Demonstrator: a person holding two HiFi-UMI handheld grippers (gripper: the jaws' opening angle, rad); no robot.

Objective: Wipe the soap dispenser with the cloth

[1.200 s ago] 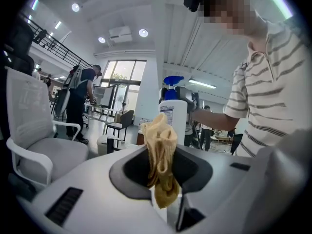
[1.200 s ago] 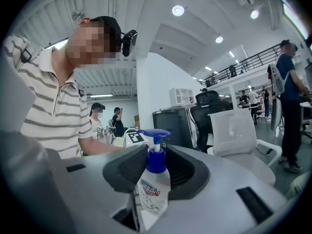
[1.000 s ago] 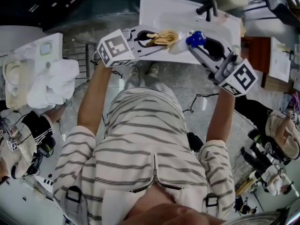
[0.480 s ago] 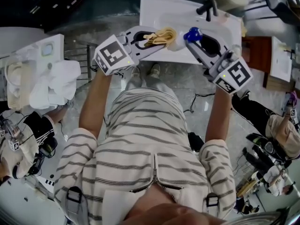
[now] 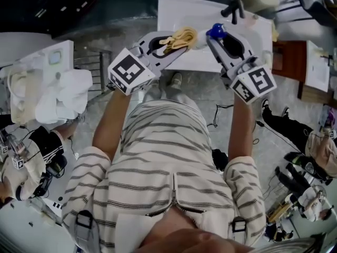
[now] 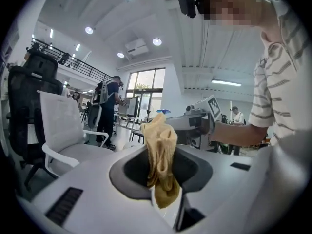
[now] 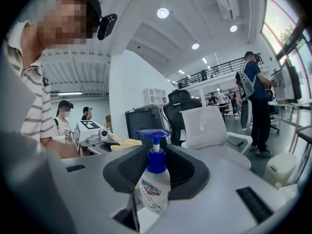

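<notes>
Clamping the cloth [image 5: 181, 36], left tongs [image 5: 167, 42] have lifted; right tongs [image 5: 212, 39], gripping the soap dispenser [image 7: 155, 186], swung inward.

Your striped white short-sleeved top [image 5: 168, 157] has a front zip [image 5: 175, 194]; your left gripper [image 5: 171, 40] and right gripper [image 5: 214, 38] are pale grey, each with a black-and-white marker cube [image 5: 130, 71].
</notes>
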